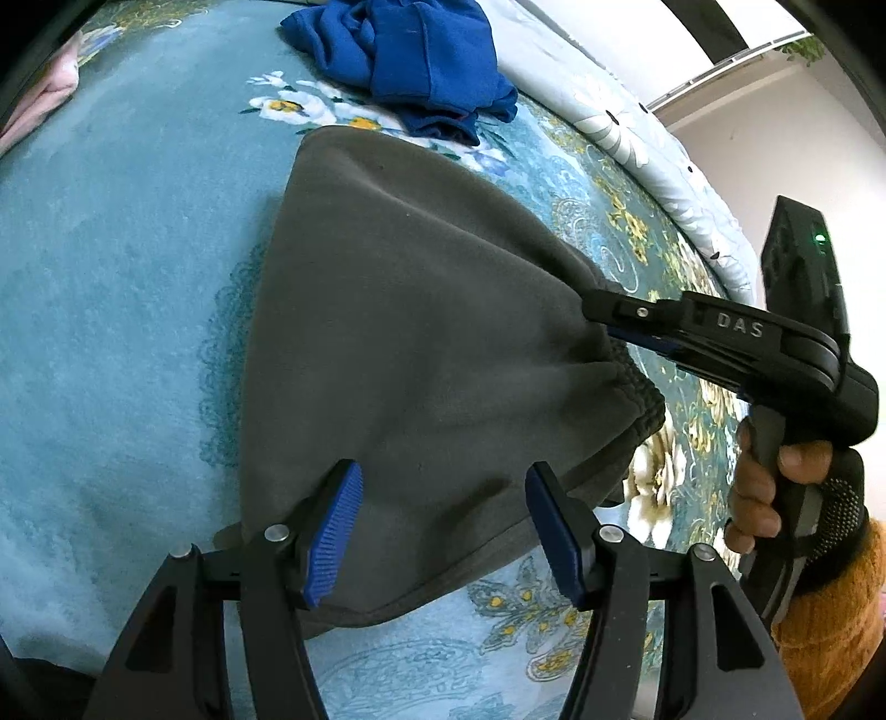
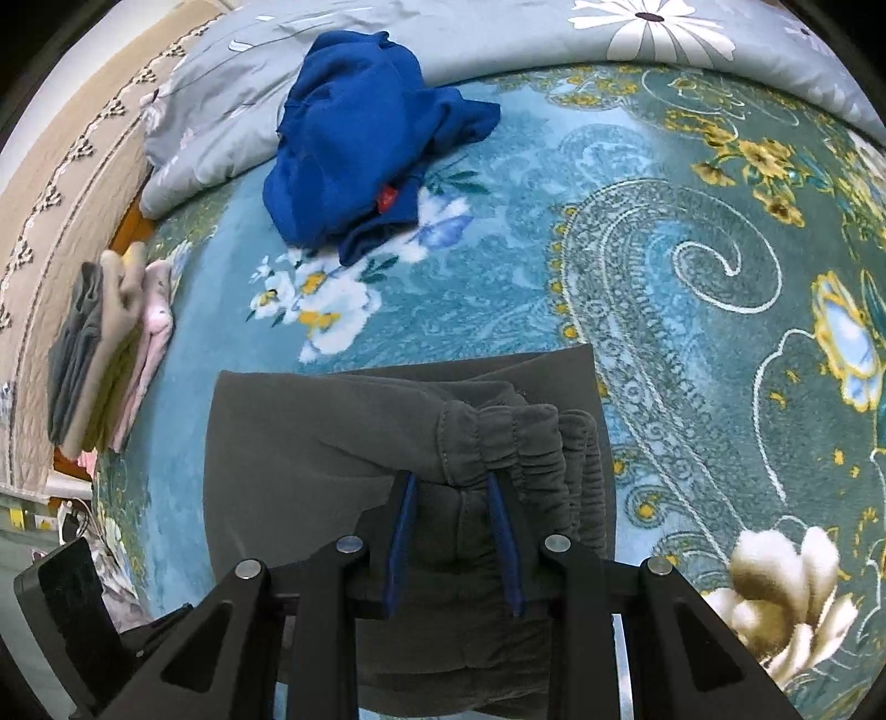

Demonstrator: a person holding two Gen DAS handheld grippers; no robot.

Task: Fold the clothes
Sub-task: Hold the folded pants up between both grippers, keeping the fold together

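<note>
A floral teal blanket [image 1: 111, 288] covers a bed and fills most of both views. A crumpled blue sweatshirt [image 2: 360, 138] lies in the upper middle of the right wrist view, against a pale daisy-print duvet [image 2: 554, 39] that runs along the top edge. At the far left of that view a small stack of folded clothes [image 2: 105, 354] (grey, beige and pink) sits at the blanket's edge. The grey sweatpants [image 1: 421, 343], folded, lie at the centre of the left wrist view, their long axis running from the upper middle down toward the lower edge, with the elastic waistband [image 2: 520, 437] bunched on the right side. The right gripper [image 2: 454, 531] comes in from the right of the left wrist view, held by a hand [image 1: 775, 487] in an orange sleeve [image 1: 830, 637], its jaws clamped on the waistband. The left gripper [image 1: 443, 531] hovers over the near edge of the sweatpants with its jaws wide apart, gripping nothing. Bare blanket lies open to the left of the sweatpants and between them and the sweatshirt.
</note>
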